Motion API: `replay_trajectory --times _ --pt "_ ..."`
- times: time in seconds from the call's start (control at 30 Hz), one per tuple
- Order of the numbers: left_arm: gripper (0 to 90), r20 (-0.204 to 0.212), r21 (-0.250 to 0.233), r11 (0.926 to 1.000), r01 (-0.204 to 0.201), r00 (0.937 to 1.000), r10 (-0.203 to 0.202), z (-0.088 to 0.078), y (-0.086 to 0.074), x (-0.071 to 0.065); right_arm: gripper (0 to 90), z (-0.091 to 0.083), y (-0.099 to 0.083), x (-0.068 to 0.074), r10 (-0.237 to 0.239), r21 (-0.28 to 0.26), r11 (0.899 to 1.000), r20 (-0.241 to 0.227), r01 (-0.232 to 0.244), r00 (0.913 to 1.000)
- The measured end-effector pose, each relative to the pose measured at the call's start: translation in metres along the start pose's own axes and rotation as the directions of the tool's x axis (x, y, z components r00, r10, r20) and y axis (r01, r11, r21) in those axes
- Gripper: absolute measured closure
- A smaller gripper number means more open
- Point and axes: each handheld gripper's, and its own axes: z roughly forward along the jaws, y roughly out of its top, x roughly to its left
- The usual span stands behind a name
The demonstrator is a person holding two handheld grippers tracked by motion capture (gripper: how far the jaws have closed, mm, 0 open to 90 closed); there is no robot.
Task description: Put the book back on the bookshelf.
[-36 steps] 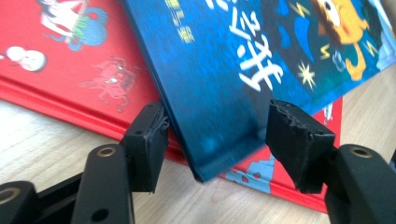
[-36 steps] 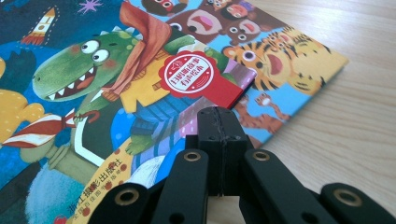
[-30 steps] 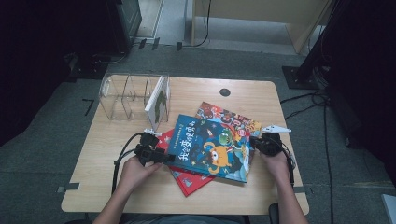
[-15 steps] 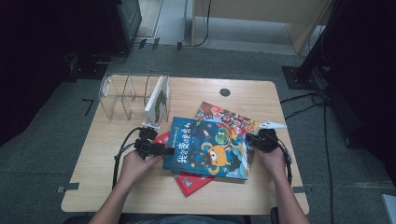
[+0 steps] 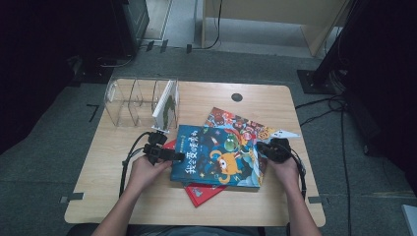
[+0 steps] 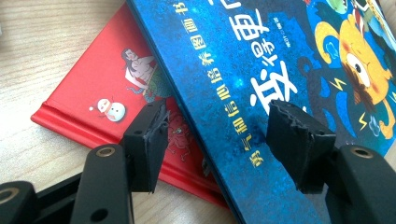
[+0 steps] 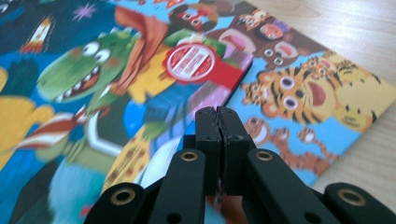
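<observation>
Left gripper view — blue book's (image 6: 261,70) edge between the open left claw (image 6: 224,140).

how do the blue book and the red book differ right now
The blue book lies on top of the pile; the red book lies under it, with two corners poking out. The blue book's edge sits between the open left gripper jaws; the red book lies flat on the table, not gripped. The blue cover has yellow monsters, the red a small snowman. Both are picture books.
</observation>
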Motion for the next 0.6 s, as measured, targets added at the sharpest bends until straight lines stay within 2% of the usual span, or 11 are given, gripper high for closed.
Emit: replay_trajectory --times 0.1,0.33,0.6 --pt "39.6 0.002 0.004 1.0 0.002 1.0 -0.002 0.0 0.001 0.0 88.6 -0.006 -0.005 0.005 -0.031 0.012 0.999 0.001 0.031 0.9995" --pt "40.0 0.016 -0.002 0.9996 0.028 0.9995 -0.028 0.002 0.004 0.002 90.0 -0.013 -0.011 0.011 -0.037 0.018 0.999 -0.012 0.038 0.9992" --pt "40.8 0.022 0.008 0.9997 0.024 0.9995 -0.024 0.005 0.006 -0.001 90.0 -0.012 -0.011 0.012 -0.022 0.015 1.0 -0.012 0.022 0.9997"
